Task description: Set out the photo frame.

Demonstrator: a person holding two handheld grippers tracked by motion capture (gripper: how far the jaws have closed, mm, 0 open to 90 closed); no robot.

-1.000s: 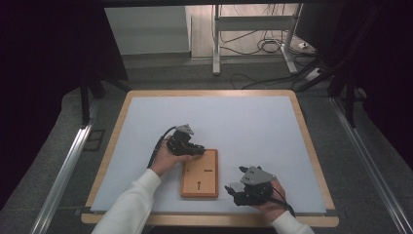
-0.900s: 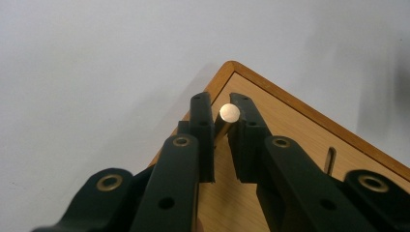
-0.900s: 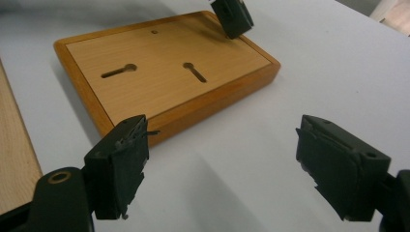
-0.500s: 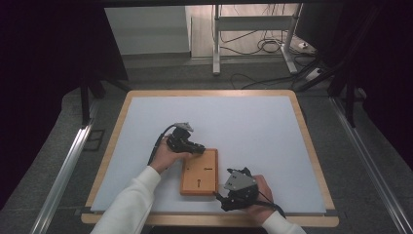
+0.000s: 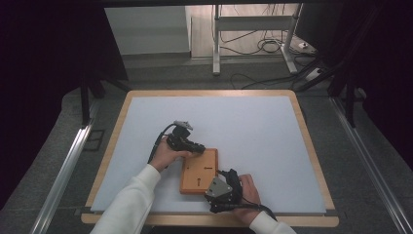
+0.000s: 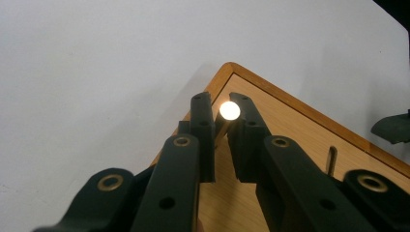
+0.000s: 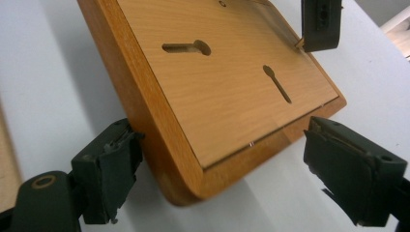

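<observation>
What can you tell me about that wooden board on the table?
The board is a flat, orange-brown wooden rectangle with rounded corners, a raised rim and keyhole-shaped slots cut in its face. It lies on the white table. The left gripper pinches a thin peg at one corner; the right gripper straddles another corner, jaws open.

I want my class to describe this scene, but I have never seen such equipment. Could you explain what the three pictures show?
A person sits at a table with a white top, holding a hand-held tool in each hand. Each tool ends in black two-jaw tongs and carries its own camera. The high view looks down from above. There the left tongs reach the far corner of a wooden board, and the right tongs sit at its near corner.

The left gripper view looks along its jaws: they are closed on a thin wooden peg over the board's corner. The right gripper view shows its jaws open on either side of the board's corner, not yet squeezing. The board has keyhole-shaped slots.
</observation>
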